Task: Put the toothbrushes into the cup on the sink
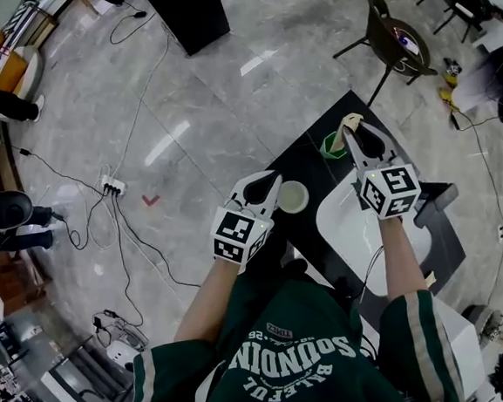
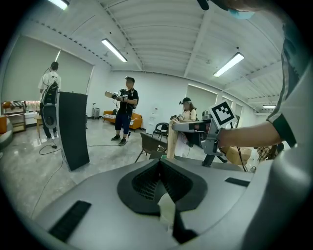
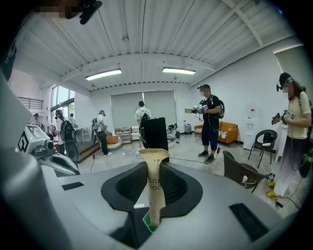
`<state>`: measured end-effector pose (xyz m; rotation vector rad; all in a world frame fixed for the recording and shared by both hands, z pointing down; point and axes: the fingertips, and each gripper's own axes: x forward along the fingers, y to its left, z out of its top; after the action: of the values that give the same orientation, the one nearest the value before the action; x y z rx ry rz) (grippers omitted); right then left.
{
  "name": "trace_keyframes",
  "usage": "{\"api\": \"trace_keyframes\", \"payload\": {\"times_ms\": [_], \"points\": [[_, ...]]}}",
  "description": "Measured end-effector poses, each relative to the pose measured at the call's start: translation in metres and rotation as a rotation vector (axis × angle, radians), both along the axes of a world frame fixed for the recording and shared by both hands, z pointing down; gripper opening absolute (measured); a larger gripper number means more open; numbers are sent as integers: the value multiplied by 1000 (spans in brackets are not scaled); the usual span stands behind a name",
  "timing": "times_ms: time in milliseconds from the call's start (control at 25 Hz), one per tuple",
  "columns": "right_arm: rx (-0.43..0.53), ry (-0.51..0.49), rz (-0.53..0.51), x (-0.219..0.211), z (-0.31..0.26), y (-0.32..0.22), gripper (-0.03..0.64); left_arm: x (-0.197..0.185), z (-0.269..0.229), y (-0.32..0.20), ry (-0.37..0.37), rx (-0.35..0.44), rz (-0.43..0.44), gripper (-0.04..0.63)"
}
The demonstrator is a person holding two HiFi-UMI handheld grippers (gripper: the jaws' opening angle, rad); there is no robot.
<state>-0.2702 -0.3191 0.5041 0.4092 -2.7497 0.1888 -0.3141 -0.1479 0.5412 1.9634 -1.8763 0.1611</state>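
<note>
My right gripper [image 1: 354, 136] is shut on a toothbrush in a tan paper wrapper [image 1: 348, 125], held upright over the far end of the black counter [image 1: 311, 230]. In the right gripper view the wrapped toothbrush [image 3: 155, 183] stands up between the jaws of the right gripper [image 3: 152, 215], with a bit of green at its foot. A green cup [image 1: 330, 144] sits on the counter just left of that gripper. A white round cup [image 1: 292, 196] stands next to the white sink [image 1: 346, 227]. My left gripper [image 1: 270, 184] hovers beside the white cup, jaws together, holding nothing; its left gripper [image 2: 164, 188] view looks out level over the room.
A dark chair [image 1: 398, 41] stands on the floor beyond the counter. Cables and a power strip [image 1: 110, 187] lie on the tiled floor to the left. A black panel [image 1: 187, 13] stands at the top. Several people [image 3: 211, 122] stand around the room.
</note>
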Motion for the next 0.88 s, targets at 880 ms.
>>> {"api": "trace_keyframes", "payload": {"times_ms": [880], "points": [[-63,77,1,2,57,1,95,-8,18,-11,34,-27,-9,11]]}}
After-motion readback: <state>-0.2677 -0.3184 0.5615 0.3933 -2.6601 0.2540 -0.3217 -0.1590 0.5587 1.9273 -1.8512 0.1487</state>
